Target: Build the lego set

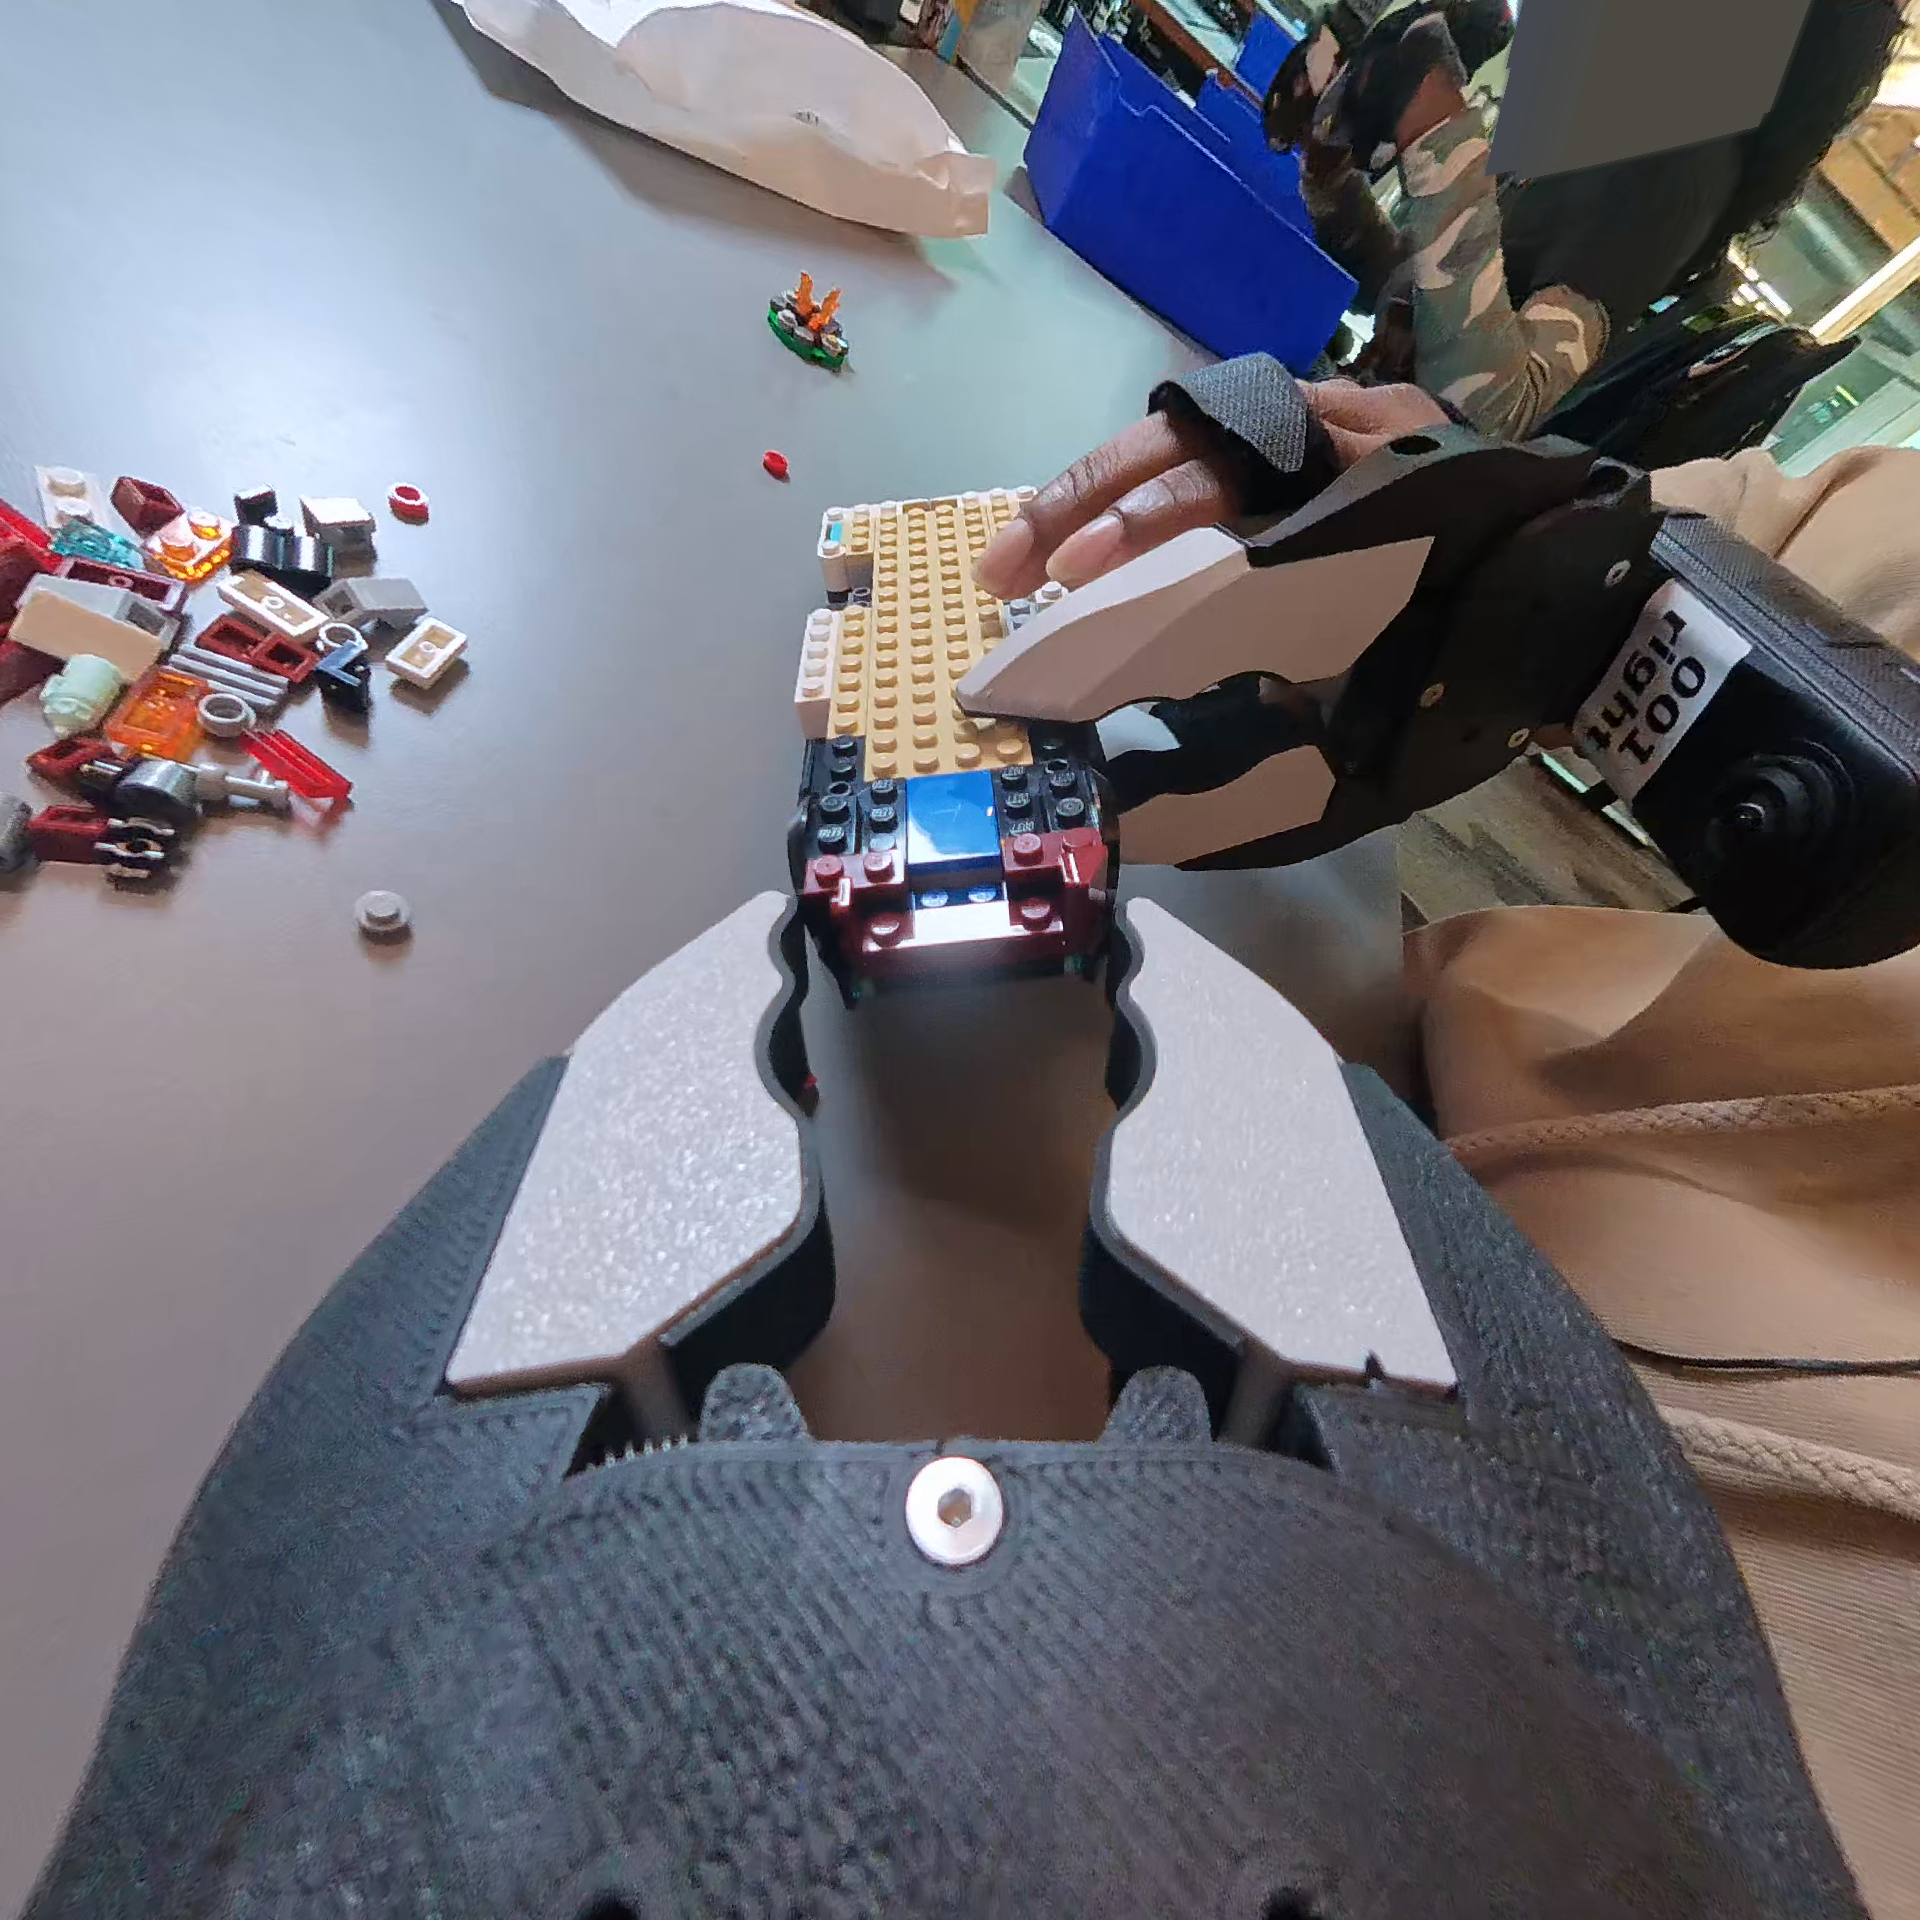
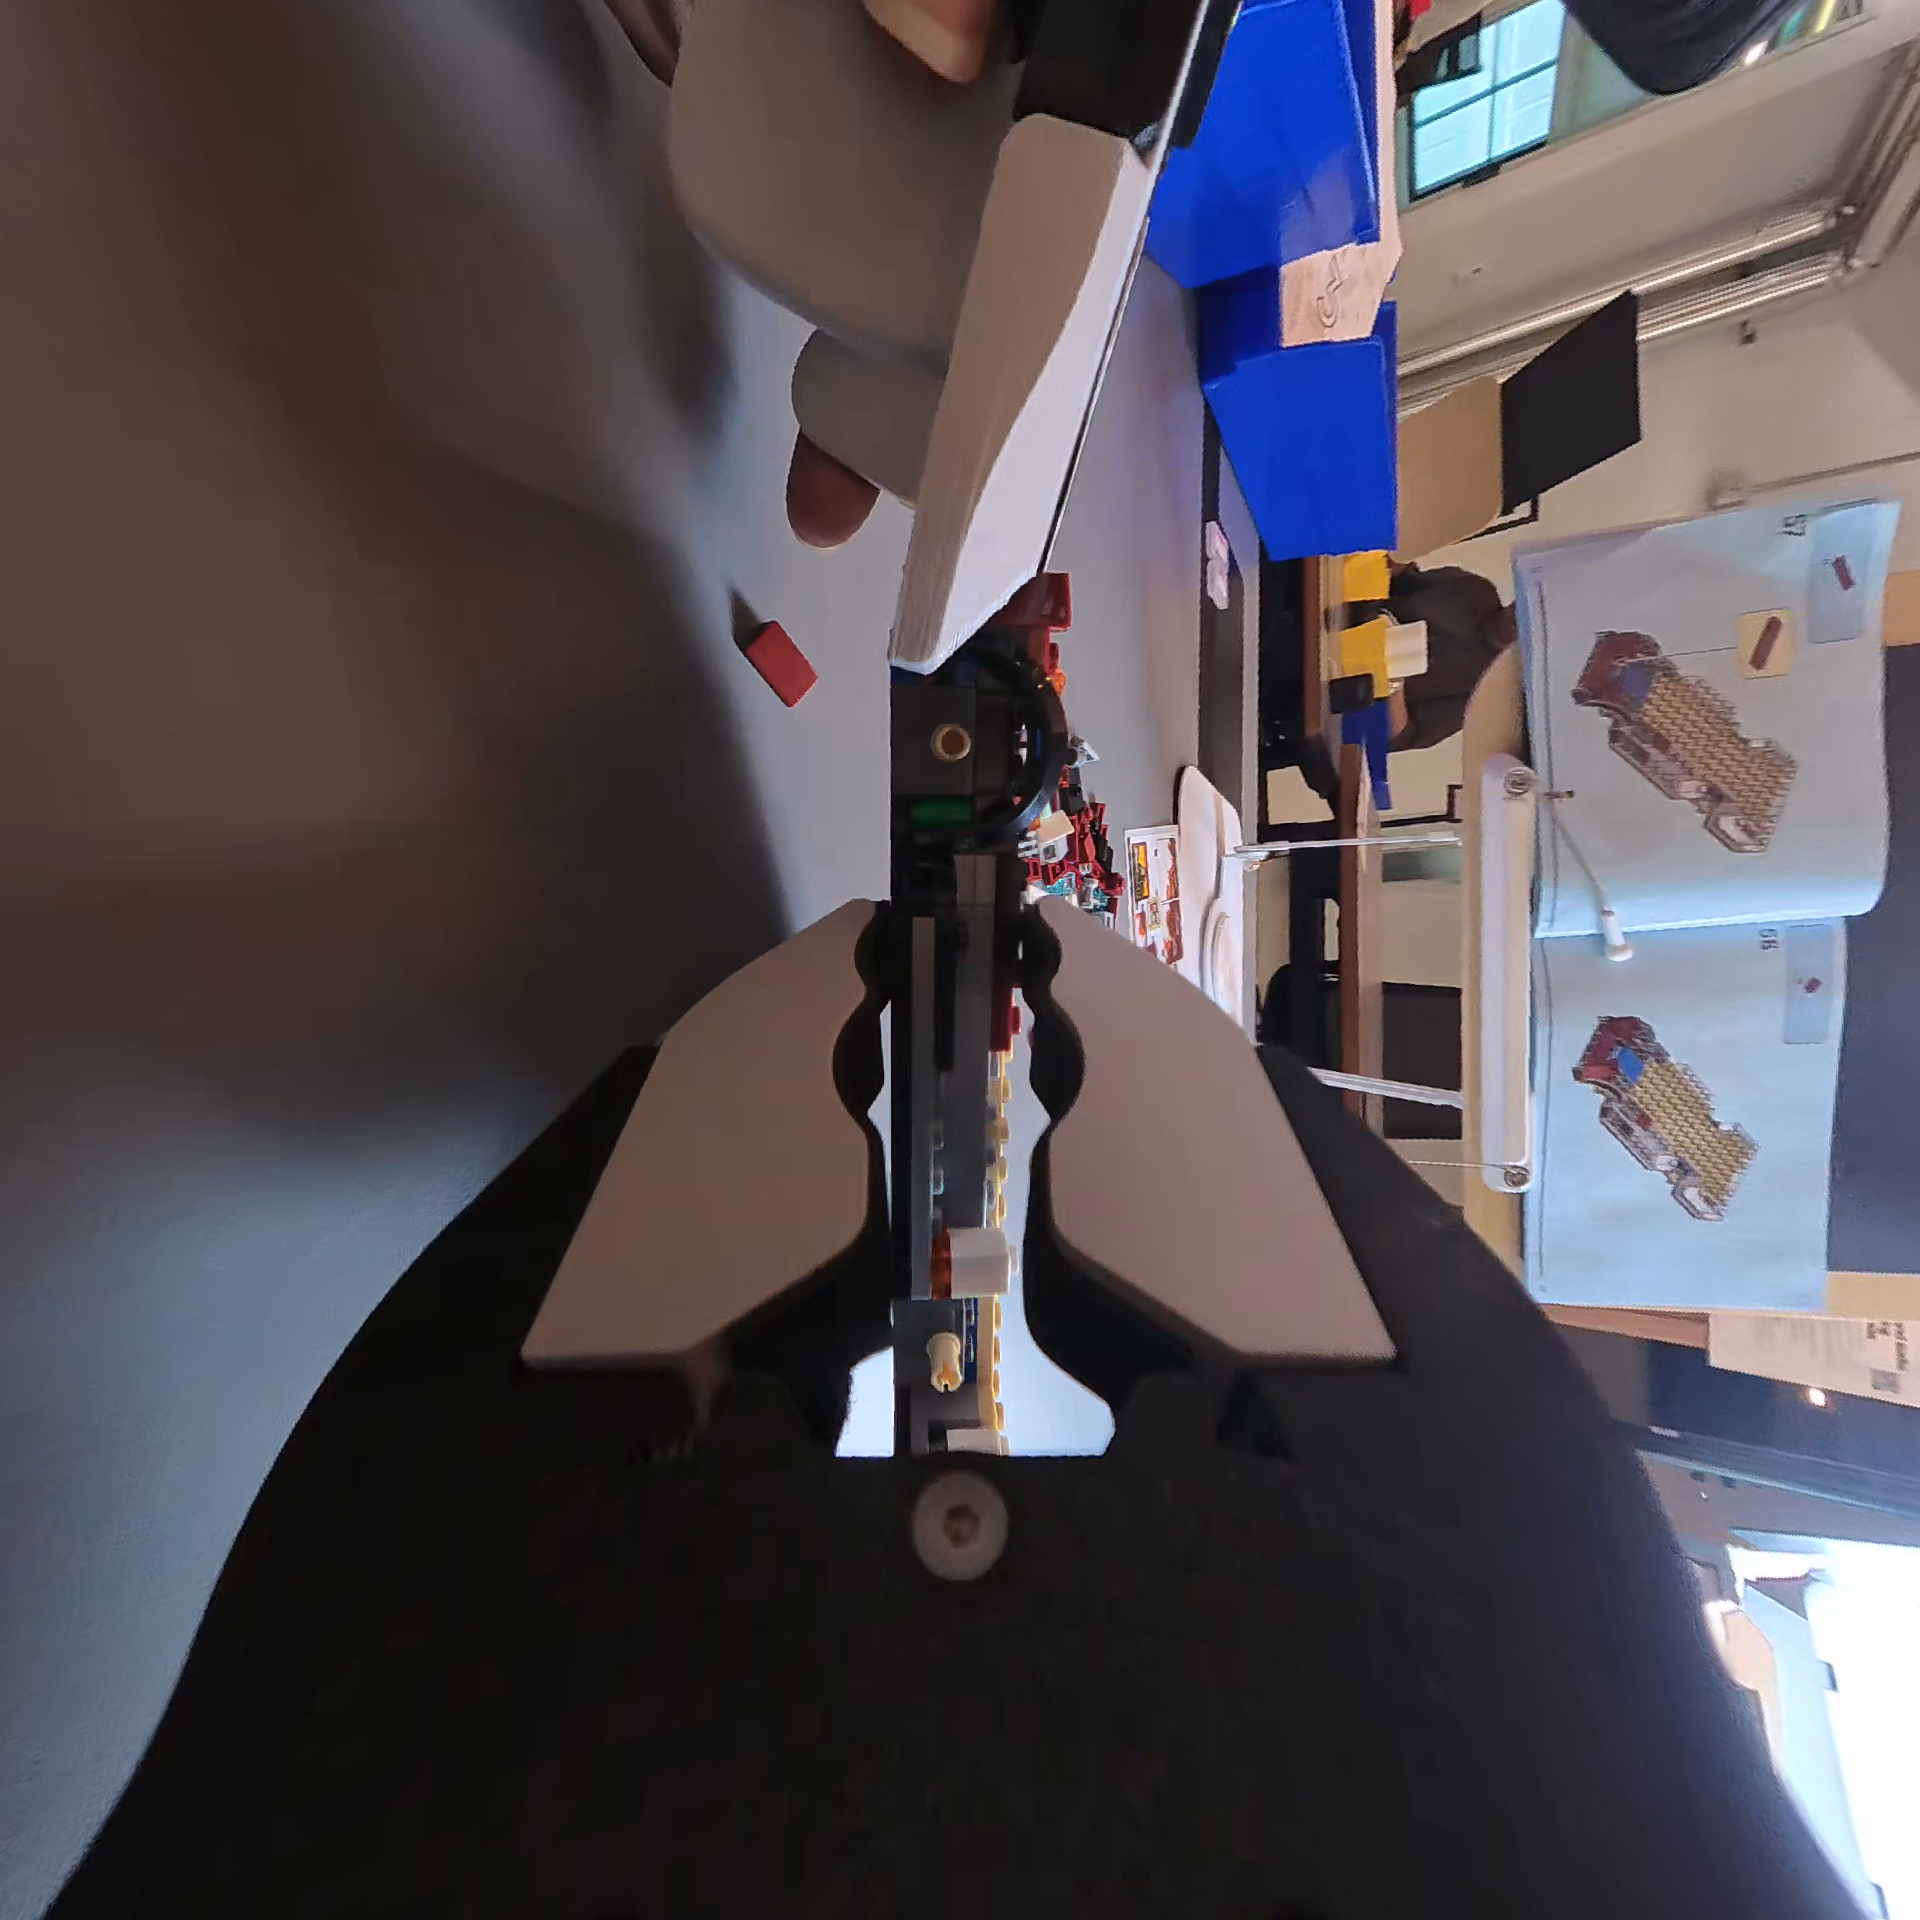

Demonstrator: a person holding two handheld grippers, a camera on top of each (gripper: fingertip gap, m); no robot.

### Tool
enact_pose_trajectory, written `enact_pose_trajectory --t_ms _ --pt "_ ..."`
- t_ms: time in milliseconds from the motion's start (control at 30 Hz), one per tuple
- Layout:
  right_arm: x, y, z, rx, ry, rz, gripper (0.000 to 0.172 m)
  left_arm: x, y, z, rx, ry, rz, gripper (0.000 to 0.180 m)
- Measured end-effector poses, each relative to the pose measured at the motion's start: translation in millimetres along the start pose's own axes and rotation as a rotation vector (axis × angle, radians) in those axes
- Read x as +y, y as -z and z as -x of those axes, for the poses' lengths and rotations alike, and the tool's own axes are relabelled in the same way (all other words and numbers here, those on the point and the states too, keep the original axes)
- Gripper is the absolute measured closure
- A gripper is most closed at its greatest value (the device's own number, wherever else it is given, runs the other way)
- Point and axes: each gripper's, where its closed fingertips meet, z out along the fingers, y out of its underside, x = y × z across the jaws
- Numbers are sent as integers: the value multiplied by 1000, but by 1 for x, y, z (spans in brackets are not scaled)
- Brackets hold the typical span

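Brick truck (image 1: 940,717), half-built on the dark desk (image 1: 499,312), is pinched edgewise by the right tongs (image 2: 956,920), while the left tongs (image 1: 956,914) stand released around its dark-red nose, which wants a square, gentle squeeze.

a shared workroom or lab, not a home. a long dark table (image 1: 312,260) carries loose toy bricks (image 1: 187,644) and a white paper bag (image 1: 748,94); blue bins (image 1: 1174,187) stand at its far edge. a building booklet (image 2: 1694,894) stands open on a stand, with more desks and large windows (image 2: 1486,104) behind.
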Motion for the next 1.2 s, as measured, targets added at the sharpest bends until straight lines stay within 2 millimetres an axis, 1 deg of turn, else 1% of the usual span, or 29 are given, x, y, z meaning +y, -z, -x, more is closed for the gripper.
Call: enact_pose_trajectory --t_ms 100,200,233,467,633,833,867,900,967,1067,1133,1200 --pt "0 1 0 30 2 -13 148 -1 0 -2 2 -28 -9 124" --pt "3 1 1 63 20 -8 148 -4 2 -6 76 60 -27 124" --pt "4 1 2 69 20 -9 148 -4 3 -5 78 74 -30 128" --pt "5 1 3 109 35 4 148 -3 2 -4 42 13 -23 129" --pt "5 0 2 124 37 9 148 -3 3 -3 36 17 -19 129" --pt "6 0 0 139 27 10 148 -6 2 -4 21 -25 -43 129" --pt "6 -1 -1 144 18 11 148 -6 2 -4 14 -50 -41 125" --pt "7 -1 -2 148 11 16 148 -5 1 -4 2 -69 -38 115" --pt "7 -2 -4 154 2 22 148 -5 -1 -6 -9 -84 -36 110" --pt "3 -4 -4 161 -6 27 148 -4 -3 1 -79 -113 -21 122" --pt "2 -4 -4 169 -8 27 149 -4 -2 1 -86 -134 -18 123" --pt "0 -3 -1 137 -29 12 147 -3 -1 1 -100 -190 -6 123"
